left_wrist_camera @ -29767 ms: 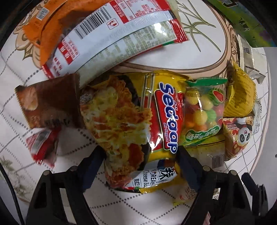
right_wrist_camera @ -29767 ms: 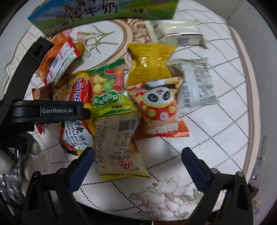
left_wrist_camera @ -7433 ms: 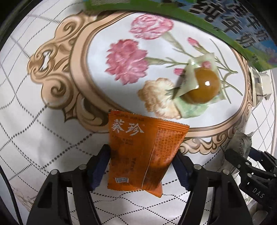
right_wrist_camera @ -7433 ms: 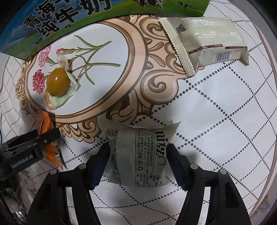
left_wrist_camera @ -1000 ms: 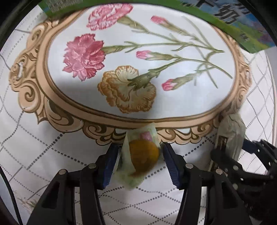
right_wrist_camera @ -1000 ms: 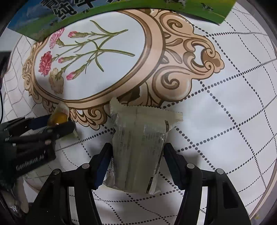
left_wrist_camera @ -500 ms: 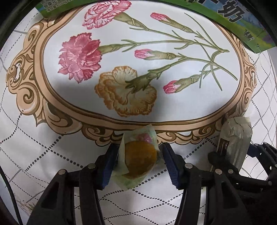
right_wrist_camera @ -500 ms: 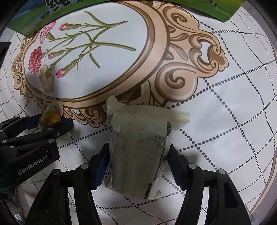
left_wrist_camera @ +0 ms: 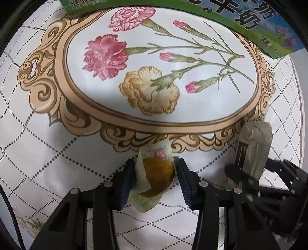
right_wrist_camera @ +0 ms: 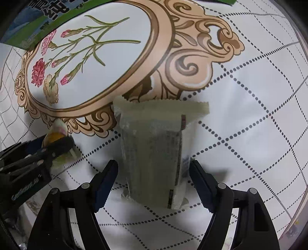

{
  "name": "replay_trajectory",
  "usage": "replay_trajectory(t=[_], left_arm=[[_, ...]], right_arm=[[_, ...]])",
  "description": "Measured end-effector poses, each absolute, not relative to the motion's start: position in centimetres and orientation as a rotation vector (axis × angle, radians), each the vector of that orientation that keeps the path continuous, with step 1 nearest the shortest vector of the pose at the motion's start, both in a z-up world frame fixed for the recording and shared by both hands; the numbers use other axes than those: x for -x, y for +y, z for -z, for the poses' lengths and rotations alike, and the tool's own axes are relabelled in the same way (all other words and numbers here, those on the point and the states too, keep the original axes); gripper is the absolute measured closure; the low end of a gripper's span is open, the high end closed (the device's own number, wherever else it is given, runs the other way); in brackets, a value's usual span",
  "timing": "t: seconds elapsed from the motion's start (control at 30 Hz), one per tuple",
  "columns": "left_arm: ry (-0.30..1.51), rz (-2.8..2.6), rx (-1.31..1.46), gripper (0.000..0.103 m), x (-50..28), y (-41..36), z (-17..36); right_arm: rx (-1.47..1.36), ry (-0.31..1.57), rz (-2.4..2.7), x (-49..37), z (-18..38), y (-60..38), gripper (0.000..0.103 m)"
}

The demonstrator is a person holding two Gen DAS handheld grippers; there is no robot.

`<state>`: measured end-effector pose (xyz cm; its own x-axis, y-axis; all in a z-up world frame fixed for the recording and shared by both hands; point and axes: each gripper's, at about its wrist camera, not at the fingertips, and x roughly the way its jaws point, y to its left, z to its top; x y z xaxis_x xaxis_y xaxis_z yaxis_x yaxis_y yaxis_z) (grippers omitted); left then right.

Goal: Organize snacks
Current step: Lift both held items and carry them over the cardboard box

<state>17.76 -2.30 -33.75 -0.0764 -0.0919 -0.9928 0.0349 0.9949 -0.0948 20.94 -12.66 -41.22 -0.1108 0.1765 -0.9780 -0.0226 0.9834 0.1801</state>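
Observation:
An amber jelly snack (left_wrist_camera: 156, 173) in a pale green wrapper sits between the pads of my left gripper (left_wrist_camera: 155, 163). The jaws are closing and both pads press on the wrapper. The right wrist view shows the same gripper (right_wrist_camera: 57, 146) and jelly snack (right_wrist_camera: 54, 137) at the left edge. A pale, see-through packet (right_wrist_camera: 152, 150) lies blurred between the fingers of my right gripper (right_wrist_camera: 154, 163). Those jaws are opening, and both pads stand clear of the packet's sides. In the left wrist view the packet (left_wrist_camera: 256, 138) shows at the right, above the right gripper's dark fingers (left_wrist_camera: 238, 173).
A green and blue milk box (left_wrist_camera: 250, 17) lies along the far side of the table, also seen as the box (right_wrist_camera: 38, 21) at top left. The tablecloth (left_wrist_camera: 48, 153) has a flowered oval medallion and a dotted grid. The table's edge (right_wrist_camera: 301, 134) curves at right.
The left jaws have narrowed onto the jelly snack, and the gripper has risen a little. The right jaws have widened off the pale packet, which now looks blurred.

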Motion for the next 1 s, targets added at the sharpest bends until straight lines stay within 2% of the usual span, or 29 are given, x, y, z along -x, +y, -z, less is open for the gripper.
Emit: replay_trajectory(t=[0.03,0.07,0.2,0.33,0.47,0.5,0.7,1.0], left_arm=[[1.649,0.107,0.041,0.062,-17.7,-2.1,33.8],[1.652,0.110,0.039,0.062,-17.6,-2.0,33.9],[1.702,0.140,0.086,0.056,-17.7,-1.2,35.6],[1.708,0.125,0.060,0.057,-18.3,-1.1,36.9],[1.699,0.113,0.052,0.059,-18.5,-1.2,36.8],[1.693,0.116,0.044,0.059,-18.6,-1.6,36.2],[1.666,0.140,0.076,0.067,-18.2,-2.0,33.4],[1.578,0.218,0.160,0.066,-20.6,-1.2,26.6]], right_arm=[[-0.116,1.663,-0.163,-21.0,41.4,-12.5,0.037],[-0.107,1.644,-0.156,-21.1,41.3,-12.4,0.041],[-0.112,1.617,-0.209,-21.2,41.5,-11.3,0.039],[-0.063,1.638,-0.218,-21.2,41.8,-10.2,0.032],[-0.041,1.635,-0.199,-21.2,42.4,-9.4,0.037],[-0.024,1.627,-0.195,-21.2,42.5,-9.2,0.042],[-0.087,1.584,-0.231,-20.4,40.8,-10.1,0.042],[-0.193,1.477,-0.285,-21.7,34.4,-12.4,0.042]])
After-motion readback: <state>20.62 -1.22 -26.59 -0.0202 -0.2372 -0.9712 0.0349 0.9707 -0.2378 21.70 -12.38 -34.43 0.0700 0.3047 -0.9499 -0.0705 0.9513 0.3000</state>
